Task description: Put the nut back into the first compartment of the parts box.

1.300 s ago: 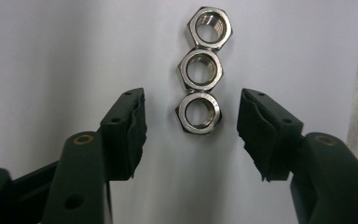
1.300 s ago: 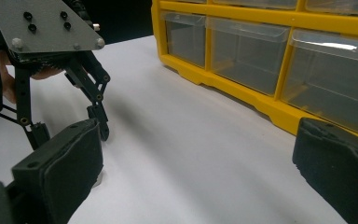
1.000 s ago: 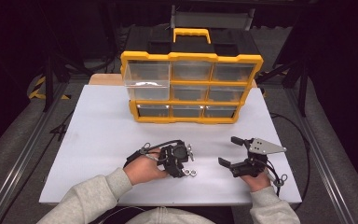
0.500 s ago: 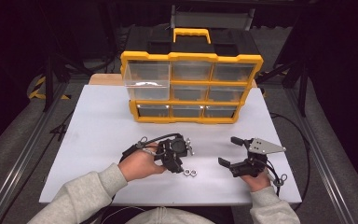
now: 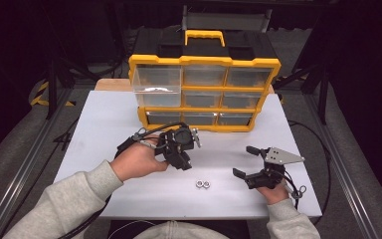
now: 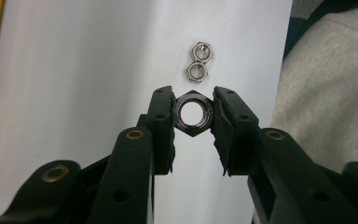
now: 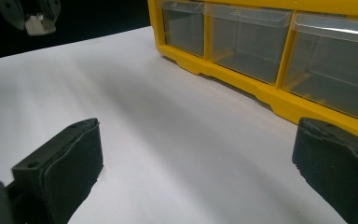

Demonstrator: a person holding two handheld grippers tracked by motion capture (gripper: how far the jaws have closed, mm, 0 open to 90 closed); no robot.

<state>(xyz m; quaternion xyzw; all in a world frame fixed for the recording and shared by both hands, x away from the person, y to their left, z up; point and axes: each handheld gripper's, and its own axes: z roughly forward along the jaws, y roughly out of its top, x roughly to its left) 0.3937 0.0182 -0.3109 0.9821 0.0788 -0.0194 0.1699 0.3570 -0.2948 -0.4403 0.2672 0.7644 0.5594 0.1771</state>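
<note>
The yellow plastic organiser cabinet with clear drawers (image 5: 204, 92) stood at the far side of the white desk (image 5: 99, 129), and its top-left clear drawer (image 5: 156, 82) was pulled out toward the person, which looked to me like the place the hardware was bound for. The sorting seemed only partly done: one nut was off the desk and in a grip, while two small silver hex nuts (image 5: 202, 184) lay touching each other on the desk near its front edge, between the two hands. The left gripper (image 6: 193, 114) was raised above the desk in front of the cabinet, and its fingers (image 6: 163, 116) were clenched on a dark steel hex nut (image 6: 194, 113), pinching its opposite flats. The right gripper (image 5: 248, 162) rested low at the right, its fingers (image 7: 72, 156) spread wide and holding nothing.
</note>
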